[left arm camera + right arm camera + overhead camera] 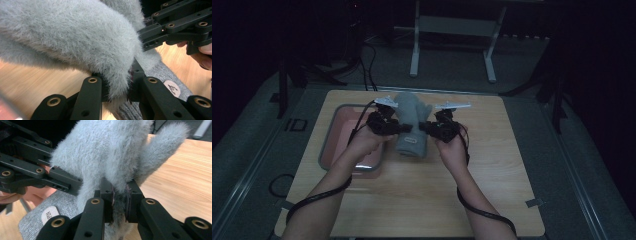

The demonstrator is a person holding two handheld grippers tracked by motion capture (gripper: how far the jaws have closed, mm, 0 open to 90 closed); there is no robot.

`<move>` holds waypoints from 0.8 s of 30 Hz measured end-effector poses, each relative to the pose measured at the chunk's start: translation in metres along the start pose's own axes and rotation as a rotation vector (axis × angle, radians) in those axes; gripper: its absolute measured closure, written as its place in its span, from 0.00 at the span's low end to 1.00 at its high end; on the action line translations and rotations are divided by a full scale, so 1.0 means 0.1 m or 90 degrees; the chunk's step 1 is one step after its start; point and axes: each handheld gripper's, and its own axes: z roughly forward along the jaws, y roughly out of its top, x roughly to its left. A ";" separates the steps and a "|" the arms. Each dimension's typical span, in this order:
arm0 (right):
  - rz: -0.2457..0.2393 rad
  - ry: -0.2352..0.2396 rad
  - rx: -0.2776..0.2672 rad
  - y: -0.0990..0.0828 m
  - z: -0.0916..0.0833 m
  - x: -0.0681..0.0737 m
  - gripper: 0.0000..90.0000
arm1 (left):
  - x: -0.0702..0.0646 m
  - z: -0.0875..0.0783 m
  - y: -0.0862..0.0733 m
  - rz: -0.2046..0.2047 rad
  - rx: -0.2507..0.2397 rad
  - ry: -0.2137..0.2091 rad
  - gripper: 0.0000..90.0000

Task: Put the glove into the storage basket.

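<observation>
Together, your left gripper (403, 129) and right gripper (424, 128) each pinched the fuzzy grey mitten (413, 120) from opposite sides, holding it above the wooden table (422, 200), right of the pink tray (331, 145).

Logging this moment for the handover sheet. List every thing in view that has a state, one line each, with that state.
grey fuzzy mitten: pinched from both sides, lifted over the table, knit cuff toward the person.
left gripper: shut on the mitten's edge.
right gripper: shut on the mitten's opposite edge.
pink tray: flat on the table, left of the mitten; contents too dark to tell.
wooden table: bears the tray.
</observation>
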 end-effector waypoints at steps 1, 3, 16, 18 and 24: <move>0.001 0.003 0.001 0.02 0.03 0.03 0.89 | 0.03 -0.05 -0.02 -0.002 0.003 0.003 0.87; 0.000 0.017 0.006 0.09 0.15 0.15 0.89 | 0.12 -0.21 -0.07 -0.009 0.005 0.014 0.87; -0.014 0.068 0.034 0.25 0.79 0.73 0.89 | 0.50 -0.78 -0.41 -0.043 0.043 0.059 0.87; -0.019 0.075 0.038 0.25 0.89 0.82 0.89 | 0.56 -0.85 -0.47 -0.050 0.050 0.068 0.87; -0.022 0.081 0.050 0.25 1.12 0.97 0.89 | 0.70 -0.98 -0.63 -0.074 0.067 0.095 0.87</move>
